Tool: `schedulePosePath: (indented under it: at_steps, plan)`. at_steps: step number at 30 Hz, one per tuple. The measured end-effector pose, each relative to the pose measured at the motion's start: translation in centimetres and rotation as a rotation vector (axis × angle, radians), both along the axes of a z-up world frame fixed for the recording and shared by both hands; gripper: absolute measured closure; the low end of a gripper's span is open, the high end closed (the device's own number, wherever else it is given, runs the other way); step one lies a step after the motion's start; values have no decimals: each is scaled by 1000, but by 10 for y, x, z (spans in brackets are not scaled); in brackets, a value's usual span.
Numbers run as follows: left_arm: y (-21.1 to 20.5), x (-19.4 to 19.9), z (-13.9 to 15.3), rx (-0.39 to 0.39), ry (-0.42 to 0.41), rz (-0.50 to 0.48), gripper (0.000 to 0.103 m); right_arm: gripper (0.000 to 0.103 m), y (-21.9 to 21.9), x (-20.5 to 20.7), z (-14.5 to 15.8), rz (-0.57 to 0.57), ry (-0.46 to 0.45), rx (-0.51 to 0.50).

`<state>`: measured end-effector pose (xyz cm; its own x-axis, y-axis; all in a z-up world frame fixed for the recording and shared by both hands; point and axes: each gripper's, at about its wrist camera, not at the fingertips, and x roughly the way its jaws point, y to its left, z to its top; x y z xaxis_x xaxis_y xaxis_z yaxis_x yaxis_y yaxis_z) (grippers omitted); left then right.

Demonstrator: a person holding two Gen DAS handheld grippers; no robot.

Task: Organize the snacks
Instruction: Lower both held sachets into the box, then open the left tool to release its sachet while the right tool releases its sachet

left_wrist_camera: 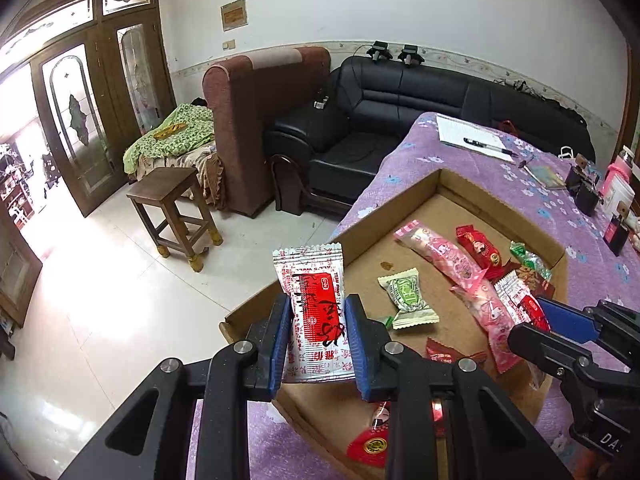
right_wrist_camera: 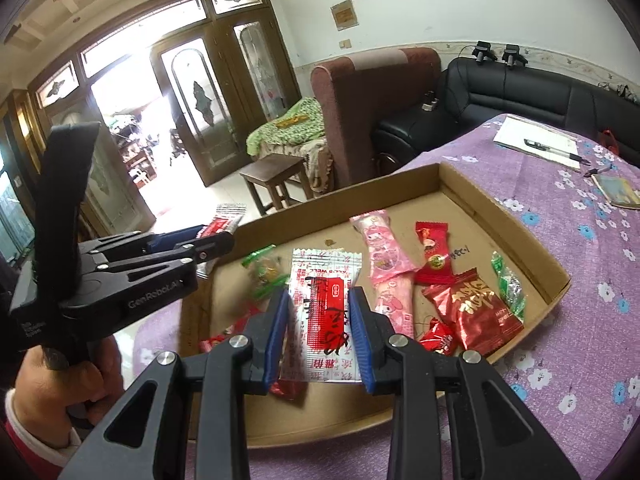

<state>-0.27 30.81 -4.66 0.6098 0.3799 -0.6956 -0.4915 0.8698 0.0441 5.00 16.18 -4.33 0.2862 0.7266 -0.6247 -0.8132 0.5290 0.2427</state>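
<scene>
Left wrist view: the left hand-held gripper (left_wrist_camera: 317, 334) pinches a silver-and-red foil snack packet (left_wrist_camera: 314, 312) between its blue ribbed pads, held upright above the near-left rim of the cardboard tray (left_wrist_camera: 384, 208). The right wrist view gives what that one cannot: the person's left hand (right_wrist_camera: 60, 384) around the black grip, a red-and-white cuff below it, and that same packet (right_wrist_camera: 226, 220) poking out past the tray's edge at ten o'clock. There too, the right hand-held gripper (right_wrist_camera: 323, 332) is clamped on a matching silver-and-red packet (right_wrist_camera: 325, 312), crinkled and shiny, hanging over the middle of the tray. Inside the shallow corrugated tray: a long pink cartoon-printed wrapper (right_wrist_camera: 386, 276) lying lengthwise, a glossy red pouch with gold characters (right_wrist_camera: 474, 312) at three o'clock from the gripped packet, a small red sweet (right_wrist_camera: 432, 256) beyond it, a green-and-silver twist (right_wrist_camera: 508, 284) by the right wall, and a clear green-ended candy (right_wrist_camera: 264, 272) at ten o'clock. The tray sits on a worktop (right_wrist_camera: 580, 320) covered in purple cloth with white and blue flowers; paper and a pen (right_wrist_camera: 556, 151) lie at its far end. Beyond: black leather sofa (left_wrist_camera: 400, 96), brown armchair (left_wrist_camera: 256, 120), wooden stool (left_wrist_camera: 172, 208), glossy pale floor tiles, glazed wooden doors (left_wrist_camera: 80, 112).
</scene>
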Motion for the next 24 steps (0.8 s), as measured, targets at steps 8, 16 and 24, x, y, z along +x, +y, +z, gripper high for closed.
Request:
schedulePosePath:
  at_steps: [8, 16, 24]
  plan:
    - [3, 7, -9, 6, 23, -7, 74, 72, 1, 3, -5, -24, 7, -13]
    - [4, 17, -18, 9, 47, -11, 71, 72, 5, 4, -6, -28, -1, -33]
    - [2, 24, -23, 7, 63, -16, 70, 71, 7, 9, -13, -39, 15, -44]
